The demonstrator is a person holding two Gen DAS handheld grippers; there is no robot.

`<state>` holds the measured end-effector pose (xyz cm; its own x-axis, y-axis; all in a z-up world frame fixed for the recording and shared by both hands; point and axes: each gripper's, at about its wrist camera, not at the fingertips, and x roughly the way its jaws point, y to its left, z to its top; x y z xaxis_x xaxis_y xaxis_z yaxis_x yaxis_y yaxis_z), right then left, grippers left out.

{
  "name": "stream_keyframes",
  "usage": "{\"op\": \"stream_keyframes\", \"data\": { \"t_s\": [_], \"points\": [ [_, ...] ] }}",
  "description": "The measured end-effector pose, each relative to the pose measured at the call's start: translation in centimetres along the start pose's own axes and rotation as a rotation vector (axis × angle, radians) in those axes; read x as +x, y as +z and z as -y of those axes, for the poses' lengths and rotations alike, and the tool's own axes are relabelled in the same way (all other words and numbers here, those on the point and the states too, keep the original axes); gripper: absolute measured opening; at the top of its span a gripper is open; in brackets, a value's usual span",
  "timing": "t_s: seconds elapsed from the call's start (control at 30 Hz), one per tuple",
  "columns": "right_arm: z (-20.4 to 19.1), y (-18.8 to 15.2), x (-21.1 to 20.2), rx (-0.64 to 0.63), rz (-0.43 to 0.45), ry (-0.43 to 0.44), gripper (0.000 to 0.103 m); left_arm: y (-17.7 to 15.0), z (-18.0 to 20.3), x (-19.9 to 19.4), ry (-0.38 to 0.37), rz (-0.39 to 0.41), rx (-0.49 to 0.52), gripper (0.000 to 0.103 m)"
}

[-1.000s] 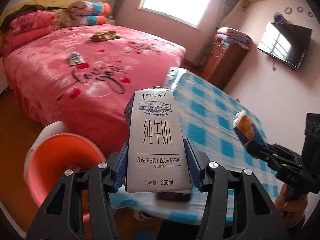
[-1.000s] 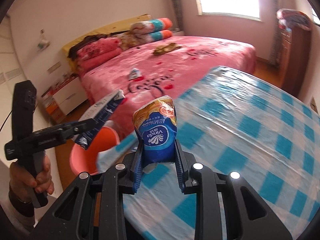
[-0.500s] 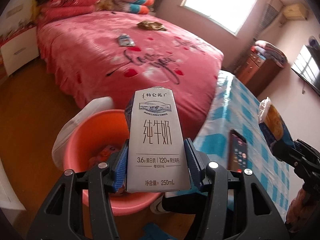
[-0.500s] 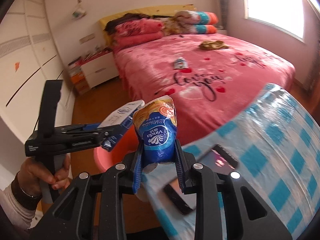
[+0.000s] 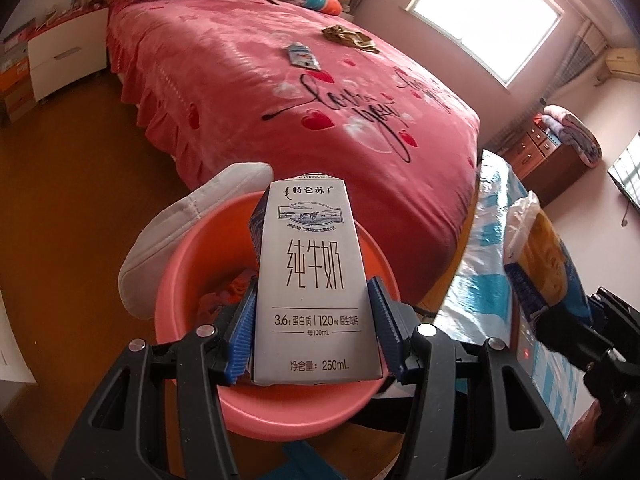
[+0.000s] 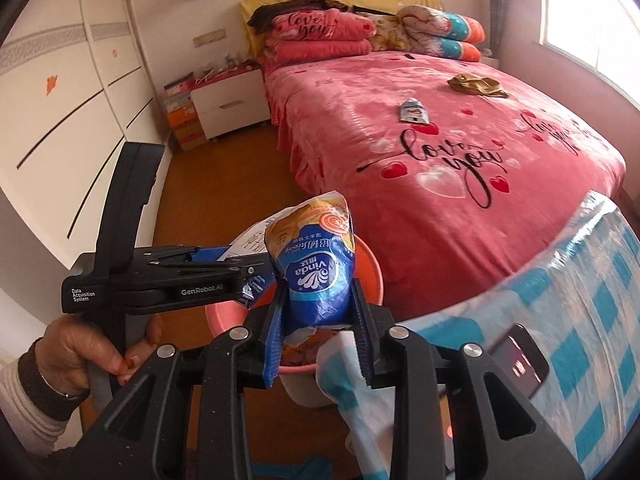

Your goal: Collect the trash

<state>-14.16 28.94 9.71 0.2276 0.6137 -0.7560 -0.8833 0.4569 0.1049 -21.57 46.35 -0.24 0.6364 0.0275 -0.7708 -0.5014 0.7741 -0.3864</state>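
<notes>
My left gripper (image 5: 312,320) is shut on a white 250 mL milk carton (image 5: 312,280) and holds it upright over an orange-pink basin (image 5: 192,280) on the floor that holds some trash. My right gripper (image 6: 318,320) is shut on a blue Vinda tissue wrapper (image 6: 316,268), beside the carton and above the same basin (image 6: 370,268). The wrapper also shows in the left wrist view (image 5: 544,264). The left gripper's body (image 6: 172,284) and the hand holding it show in the right wrist view. A small packet (image 5: 303,55) and a crumpled gold wrapper (image 5: 351,36) lie on the pink bed (image 5: 280,120).
A table with a blue checked cloth (image 6: 580,288) stands to the right, with a phone (image 6: 520,360) near its edge. A white cushion (image 5: 188,232) leans by the basin. A white nightstand (image 6: 228,104) and wardrobe wall (image 6: 60,100) are to the left.
Both grippers swung left, away from the table, and came down over the basin, each still holding its item. The basin is now directly beneath the carton.
</notes>
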Motion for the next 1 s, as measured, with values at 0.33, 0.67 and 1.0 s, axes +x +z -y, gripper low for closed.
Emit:
{"op": "stream_keyframes", "data": {
  "t_s": [0.33,0.67,1.0],
  "points": [
    [1.7,-0.6,0.4,0.071,0.040,-0.016,0.081,-0.9,-1.9,2.4,0.051,-0.022,-0.033,0.067],
    [5.6,-2.5,-3.0,0.210,0.106,-0.080,0.090,-0.6,-0.5,1.5,0.092,0.048,0.009,0.081],
    [6.6,-4.7,-5.3,0.246,0.149,-0.138,0.091,0.0,2.7,-0.5,0.089,0.126,0.052,0.090]
  ]
}}
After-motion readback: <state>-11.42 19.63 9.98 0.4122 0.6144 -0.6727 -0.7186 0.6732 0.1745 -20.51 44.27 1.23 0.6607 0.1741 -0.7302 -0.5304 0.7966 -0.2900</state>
